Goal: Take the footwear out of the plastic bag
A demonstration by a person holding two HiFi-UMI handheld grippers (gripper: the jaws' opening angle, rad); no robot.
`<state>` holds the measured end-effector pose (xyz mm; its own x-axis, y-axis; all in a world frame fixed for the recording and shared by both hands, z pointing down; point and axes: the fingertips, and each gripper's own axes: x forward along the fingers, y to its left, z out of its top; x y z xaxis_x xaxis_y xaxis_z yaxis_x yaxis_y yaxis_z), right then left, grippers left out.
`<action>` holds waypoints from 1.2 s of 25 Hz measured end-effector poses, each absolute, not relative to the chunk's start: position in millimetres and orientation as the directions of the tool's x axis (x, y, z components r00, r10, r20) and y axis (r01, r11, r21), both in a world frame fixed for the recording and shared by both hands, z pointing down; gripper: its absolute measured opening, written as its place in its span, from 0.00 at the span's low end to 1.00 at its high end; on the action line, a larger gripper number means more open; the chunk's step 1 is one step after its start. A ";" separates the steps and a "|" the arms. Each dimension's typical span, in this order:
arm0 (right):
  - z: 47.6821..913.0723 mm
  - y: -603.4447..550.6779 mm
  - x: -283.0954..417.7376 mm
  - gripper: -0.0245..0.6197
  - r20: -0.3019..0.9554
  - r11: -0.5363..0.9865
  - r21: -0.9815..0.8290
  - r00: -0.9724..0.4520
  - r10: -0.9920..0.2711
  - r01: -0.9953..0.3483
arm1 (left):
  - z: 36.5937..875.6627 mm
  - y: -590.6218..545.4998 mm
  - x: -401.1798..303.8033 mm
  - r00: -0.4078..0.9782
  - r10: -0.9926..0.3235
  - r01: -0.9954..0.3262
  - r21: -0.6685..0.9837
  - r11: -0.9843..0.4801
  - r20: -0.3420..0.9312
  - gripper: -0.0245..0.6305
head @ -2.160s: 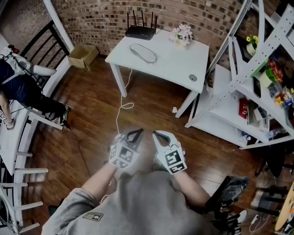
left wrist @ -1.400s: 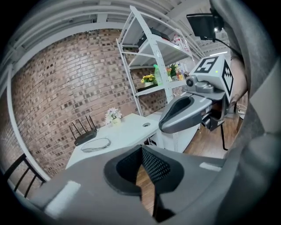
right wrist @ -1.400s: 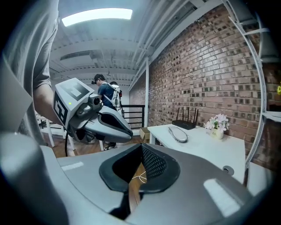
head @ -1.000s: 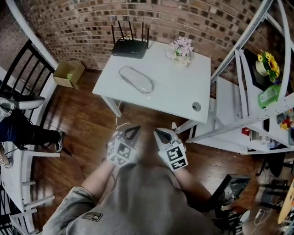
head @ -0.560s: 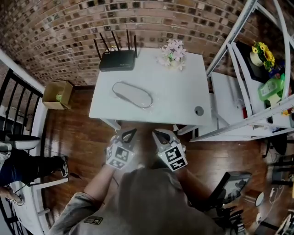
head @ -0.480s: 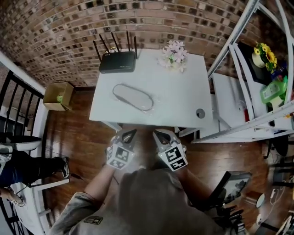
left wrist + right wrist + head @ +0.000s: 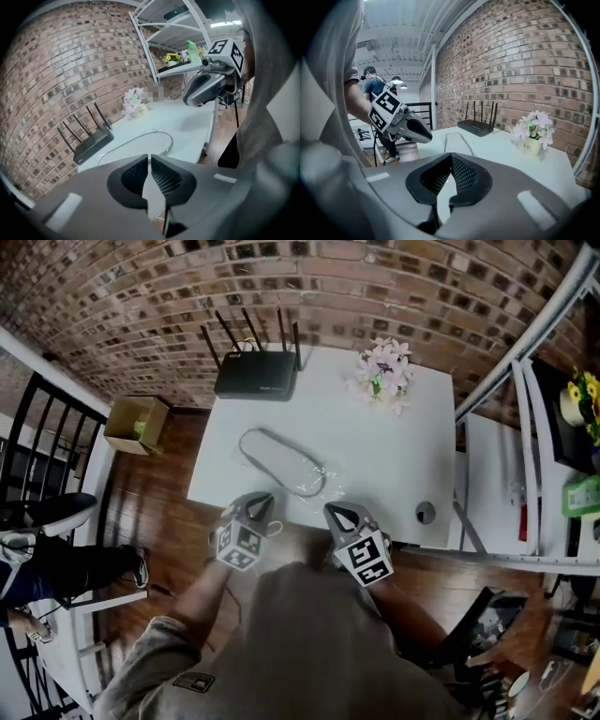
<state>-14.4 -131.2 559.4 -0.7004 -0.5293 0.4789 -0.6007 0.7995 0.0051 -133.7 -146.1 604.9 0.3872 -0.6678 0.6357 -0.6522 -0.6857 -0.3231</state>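
A clear plastic bag (image 7: 281,462) with a pale, flat oval piece of footwear inside lies on the white table (image 7: 412,451). It also shows in the left gripper view as bag (image 7: 140,142) and in the right gripper view as bag (image 7: 457,139). My left gripper (image 7: 265,503) hovers at the table's near edge, just short of the bag, shut and empty. My right gripper (image 7: 337,517) is beside it to the right, also shut with nothing in it. Each gripper appears in the other's view: right gripper (image 7: 206,86), left gripper (image 7: 410,129).
A black router (image 7: 258,376) with antennas stands at the table's back left and a pot of pink flowers (image 7: 384,371) at the back right. A small round disc (image 7: 426,513) lies near the front right corner. White shelving (image 7: 530,437) stands right; a cardboard box (image 7: 136,424) and a person (image 7: 37,559) are left.
The view has closed in on the table. Both grippers, before over the wooden floor, now sit at the table's near edge close to the bag, still shut.
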 end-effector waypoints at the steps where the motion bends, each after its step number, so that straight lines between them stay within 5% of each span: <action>1: 561.2 -135.4 -15.0 0.06 0.482 0.808 -0.001 -0.708 -0.517 -0.590 | 609.7 -150.0 -136.1 0.377 -0.659 -0.646 -0.325 -0.691 0.651 0.04; 13: 576.3 -177.3 -3.4 0.06 0.544 0.745 -0.030 -0.636 -0.547 -0.666 | 657.6 -190.3 -152.0 0.338 -0.527 -0.338 -0.422 -0.841 0.780 0.24; 19: 580.1 -184.9 2.0 0.06 0.570 0.679 -0.026 -0.569 -0.593 -0.734 | 669.6 -201.2 -149.8 0.360 -0.472 -0.173 -0.440 -0.881 0.805 0.23; 30: 613.0 -183.1 31.7 0.06 0.635 0.624 -0.027 -0.496 -0.593 -0.781 | 652.9 -202.0 -142.6 0.420 -0.481 -0.176 -0.451 -0.875 0.769 0.04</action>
